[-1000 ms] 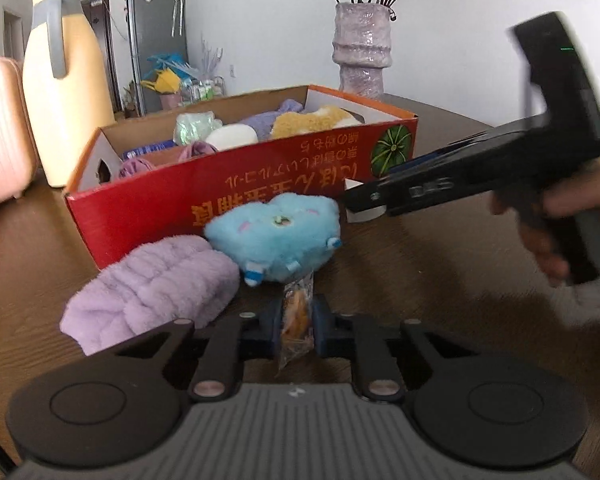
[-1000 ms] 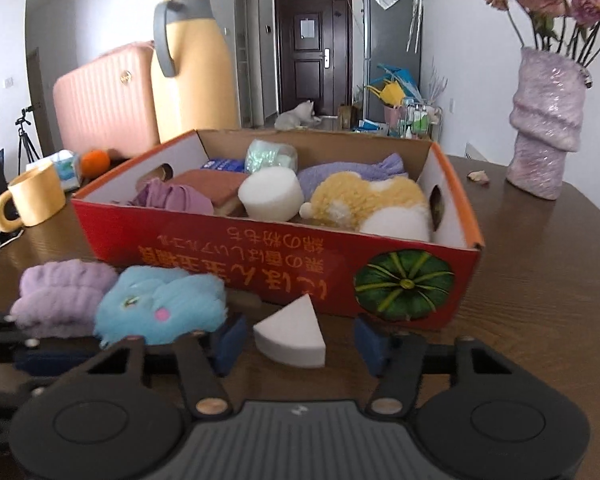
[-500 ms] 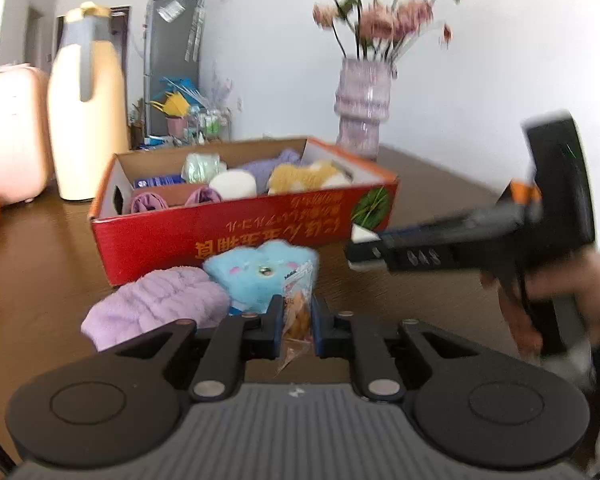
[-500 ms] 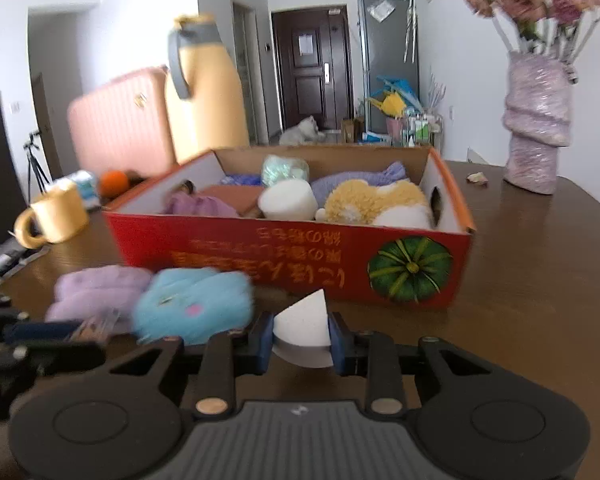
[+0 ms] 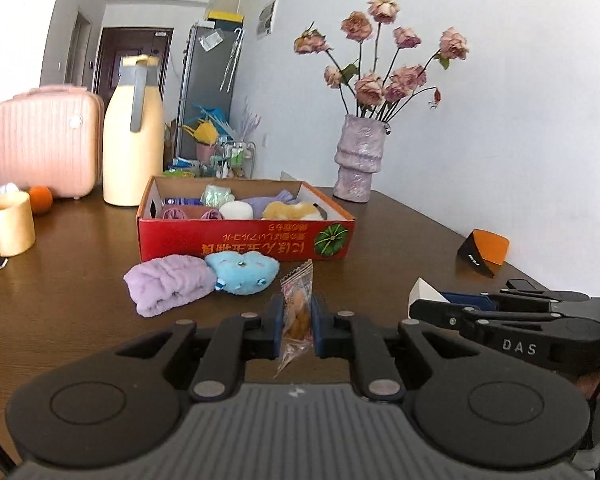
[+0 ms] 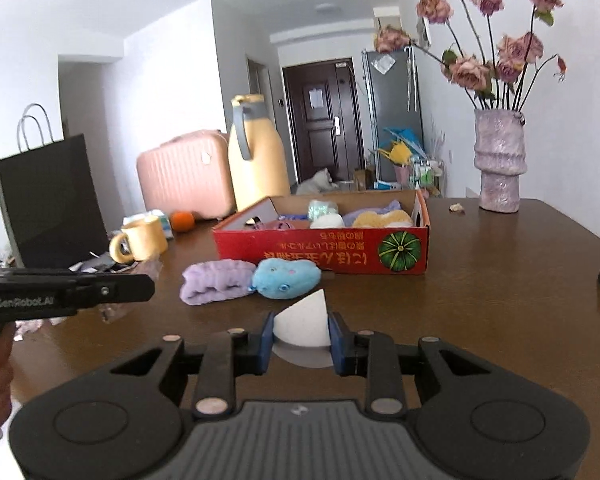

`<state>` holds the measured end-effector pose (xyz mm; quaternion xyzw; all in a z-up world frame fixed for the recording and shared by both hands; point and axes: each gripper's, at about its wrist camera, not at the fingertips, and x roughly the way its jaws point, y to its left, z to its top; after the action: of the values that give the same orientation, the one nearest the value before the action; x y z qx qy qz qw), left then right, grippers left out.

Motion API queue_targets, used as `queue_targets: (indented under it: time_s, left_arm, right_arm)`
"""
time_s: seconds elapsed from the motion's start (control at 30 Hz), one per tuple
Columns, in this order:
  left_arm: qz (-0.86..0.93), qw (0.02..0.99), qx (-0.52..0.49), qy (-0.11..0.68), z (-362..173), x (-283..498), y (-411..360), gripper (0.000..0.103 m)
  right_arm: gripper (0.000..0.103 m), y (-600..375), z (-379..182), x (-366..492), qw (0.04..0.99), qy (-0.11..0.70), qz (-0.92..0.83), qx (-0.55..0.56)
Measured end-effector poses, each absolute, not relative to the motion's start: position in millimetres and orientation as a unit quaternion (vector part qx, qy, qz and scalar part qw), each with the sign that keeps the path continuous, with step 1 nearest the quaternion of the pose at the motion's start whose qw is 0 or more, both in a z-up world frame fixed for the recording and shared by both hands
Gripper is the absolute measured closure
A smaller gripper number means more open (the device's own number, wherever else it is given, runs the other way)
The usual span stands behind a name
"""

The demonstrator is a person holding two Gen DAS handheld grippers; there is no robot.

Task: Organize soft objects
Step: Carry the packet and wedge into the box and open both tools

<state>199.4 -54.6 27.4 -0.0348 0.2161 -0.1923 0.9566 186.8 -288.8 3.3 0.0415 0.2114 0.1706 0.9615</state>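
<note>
- With both pickups made, the carry to the red box (image 6: pixel 320 246) looks to be the step in hand.
- The left gripper (image 5: pixel 296 322) is clamped on a snack packet (image 5: pixel 297 308); the right gripper (image 6: pixel 300 338) pinches a white sponge wedge (image 6: pixel 303 320).
- Both are held clear of the table (image 6: pixel 500 280), short of the box.
- Next, each load must clear the box's near wall before release.
- The purple towel (image 6: pixel 216 280) and blue plush (image 6: pixel 286 278) lie just before the box.

Vase (image 5: pixel 358 160): dried roses — far ahead, right of the fingers
Jug (image 5: pixel 132 140): cream — ahead, left
Suitcase (image 5: pixel 40 140): pink, beside jug
Mug (image 5: pixel 8 228): left, on table (image 5: pixel 400 240)
</note>
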Motion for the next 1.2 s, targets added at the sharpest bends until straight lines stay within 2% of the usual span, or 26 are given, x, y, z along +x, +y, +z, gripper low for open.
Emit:
queue_targets:
  time_s: [0.23,0.43,0.57,0.7,0.87,0.97,1.07,1.1,1.13,1.2]
  left_arm:
    - [-0.2,0.958,-0.04,0.204,40,183,-59,0.089]
    - [-0.208,0.955,-0.042,0.207,51,219,-61,0.089]
    - [-0.235,0.938,-0.072,0.242,64,298,-61,0.089]
    - [-0.225,0.92,-0.101,0.305,63,407,-63,0.089]
    - [-0.181,0.903,-0.092,0.378,34,520,-79,0.088]
    - [-0.154,0.89,-0.074,0.423,6,564,-86,0.087]
    - [-0.147,0.888,-0.051,0.433,-8,578,-82,0.079]
    - [-0.149,0.888,-0.051,0.432,-10,580,-78,0.073]
    - [-0.154,0.887,-0.054,0.432,-12,581,-73,0.057]
    - [-0.166,0.887,-0.058,0.427,-9,578,-67,0.031]
  right_arm:
    - [0.075,-299,10,176,0.964,0.202,0.163,0.056]
    - [0.075,-298,27,218,0.962,0.193,0.184,0.054]
    - [0.075,-296,44,298,0.956,0.201,0.206,0.057]
    - [0.075,-289,46,406,0.943,0.248,0.208,0.074]
    - [0.075,-262,14,517,0.923,0.331,0.192,0.041]
    - [0.074,-246,-8,546,0.908,0.367,0.198,0.023]
    - [0.072,-233,-26,558,0.895,0.386,0.221,0.023]
    - [0.072,-228,-31,561,0.89,0.393,0.231,0.026]
    - [0.068,-224,-34,562,0.885,0.397,0.24,0.028]
    - [0.065,-217,-38,564,0.879,0.399,0.258,0.032]
